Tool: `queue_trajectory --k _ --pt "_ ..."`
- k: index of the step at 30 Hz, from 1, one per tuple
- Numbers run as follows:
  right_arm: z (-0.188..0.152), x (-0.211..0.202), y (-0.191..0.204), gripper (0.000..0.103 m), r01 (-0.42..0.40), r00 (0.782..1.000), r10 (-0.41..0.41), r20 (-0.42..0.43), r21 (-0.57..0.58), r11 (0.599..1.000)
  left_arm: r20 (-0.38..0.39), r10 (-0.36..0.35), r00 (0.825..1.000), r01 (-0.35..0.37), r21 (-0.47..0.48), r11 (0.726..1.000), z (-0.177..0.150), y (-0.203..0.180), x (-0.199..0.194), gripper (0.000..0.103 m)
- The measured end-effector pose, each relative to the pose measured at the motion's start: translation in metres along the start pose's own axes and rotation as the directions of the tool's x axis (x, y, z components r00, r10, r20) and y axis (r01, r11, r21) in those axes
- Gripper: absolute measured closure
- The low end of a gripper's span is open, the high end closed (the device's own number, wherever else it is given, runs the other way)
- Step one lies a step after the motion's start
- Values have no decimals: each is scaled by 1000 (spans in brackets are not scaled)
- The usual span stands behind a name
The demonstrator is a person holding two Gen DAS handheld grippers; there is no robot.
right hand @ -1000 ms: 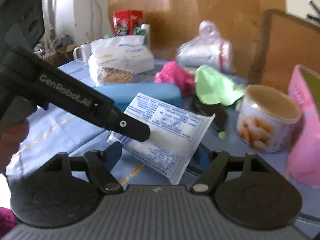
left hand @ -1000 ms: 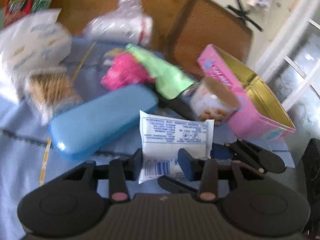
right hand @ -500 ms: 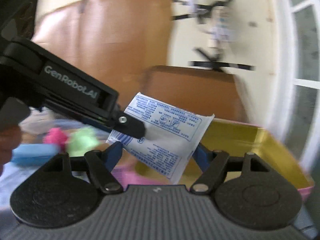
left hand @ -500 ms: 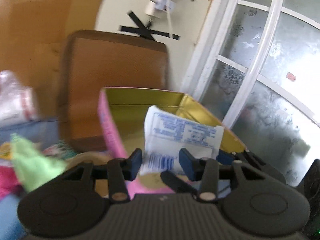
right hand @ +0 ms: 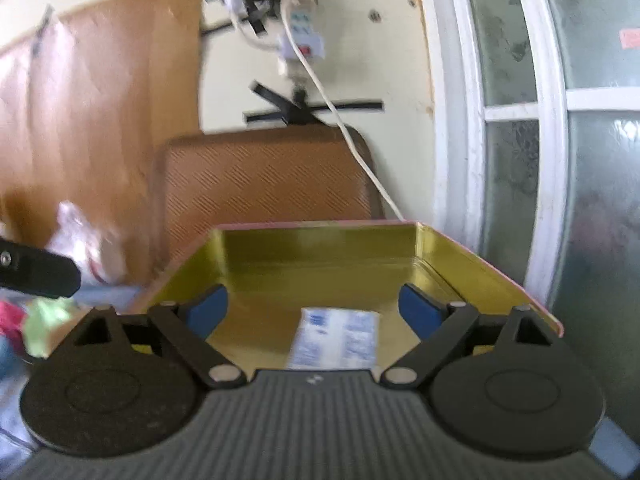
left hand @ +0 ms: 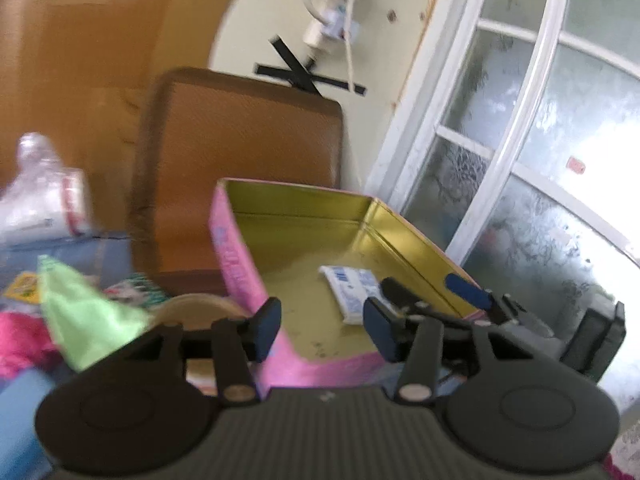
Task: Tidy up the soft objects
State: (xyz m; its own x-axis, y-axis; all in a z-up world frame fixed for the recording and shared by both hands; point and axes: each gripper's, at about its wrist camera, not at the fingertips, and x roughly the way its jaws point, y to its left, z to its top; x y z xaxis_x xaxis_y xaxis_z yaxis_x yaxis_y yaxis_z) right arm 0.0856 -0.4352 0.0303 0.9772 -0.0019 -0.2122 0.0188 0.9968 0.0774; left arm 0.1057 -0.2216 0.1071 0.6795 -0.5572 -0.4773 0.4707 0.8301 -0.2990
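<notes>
Fingers (right hand: 420,310) apart, pkt (right hand: 336,338) text illegible

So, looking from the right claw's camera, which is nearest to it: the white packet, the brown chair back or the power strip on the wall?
1. White packet, lying in the gold-lined tin, just below the open right claw.
2. Brown chair back, behind the tin.
3. Power strip, high on the wall.

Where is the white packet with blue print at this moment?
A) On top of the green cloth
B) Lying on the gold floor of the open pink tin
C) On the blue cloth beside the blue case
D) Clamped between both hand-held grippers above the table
B: the white packet lies on the gold floor of the pink tin, with the left hand-held gripper and right hand-held gripper both open and empty.
</notes>
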Motion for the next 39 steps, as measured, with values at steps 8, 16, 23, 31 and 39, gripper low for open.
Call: queue_trajectory --k 8,16,23,31,39 --pt "-5 -33 59 44 -226 974 226 22 -13 974 50 83 995 -80 -58 995 -53 69 -85 55" --pt "-28 -32 143 47 -437 895 429 -118 -52 898 72 278 958 -262 -183 948 -103 146 -156 51" --pt "-39 -31 199 46 -541 828 509 -235 -92 836 22 413 911 -382 -335 861 -136 211 -183 51" --pt "-41 -17 242 29 -588 786 536 -307 -105 802 38 407 913 -371 -343 863 -144 219 -174 46" --pt "-24 64 237 35 -504 766 511 -390 130 854 50 392 919 -354 -333 874 -152 218 -175 45"
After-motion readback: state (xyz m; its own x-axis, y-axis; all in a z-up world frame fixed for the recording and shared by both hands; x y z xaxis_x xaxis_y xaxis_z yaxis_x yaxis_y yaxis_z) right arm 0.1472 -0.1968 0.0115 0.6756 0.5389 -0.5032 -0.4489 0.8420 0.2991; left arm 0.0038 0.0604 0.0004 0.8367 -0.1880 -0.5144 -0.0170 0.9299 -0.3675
